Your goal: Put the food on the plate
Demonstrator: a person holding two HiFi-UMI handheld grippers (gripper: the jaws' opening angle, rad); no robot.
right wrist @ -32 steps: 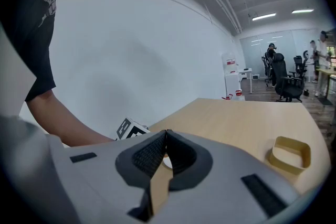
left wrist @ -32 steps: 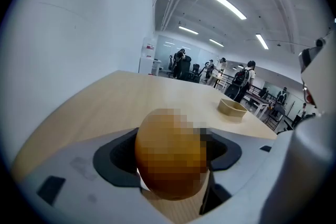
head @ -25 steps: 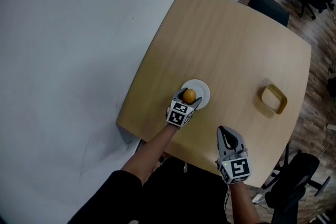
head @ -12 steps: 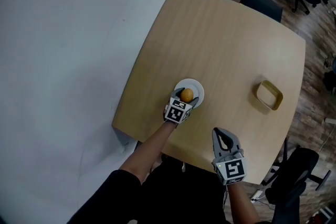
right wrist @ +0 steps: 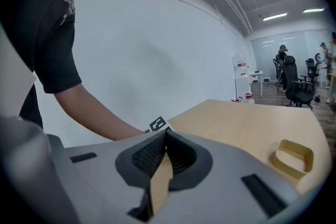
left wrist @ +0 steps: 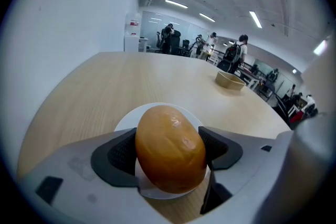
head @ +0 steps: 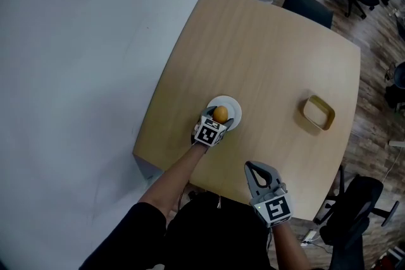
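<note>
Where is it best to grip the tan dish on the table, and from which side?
Probably by its wall: one jaw inside the tan dish, one outside, coming down from above. It sits open side up with a thin raised rim, which suits a pinch. The right gripper is the nearer one, but its jaws are together and must open first.

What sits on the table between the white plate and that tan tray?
Nothing: in the head view, only bare table separates the white plate from the tan tray.
</note>
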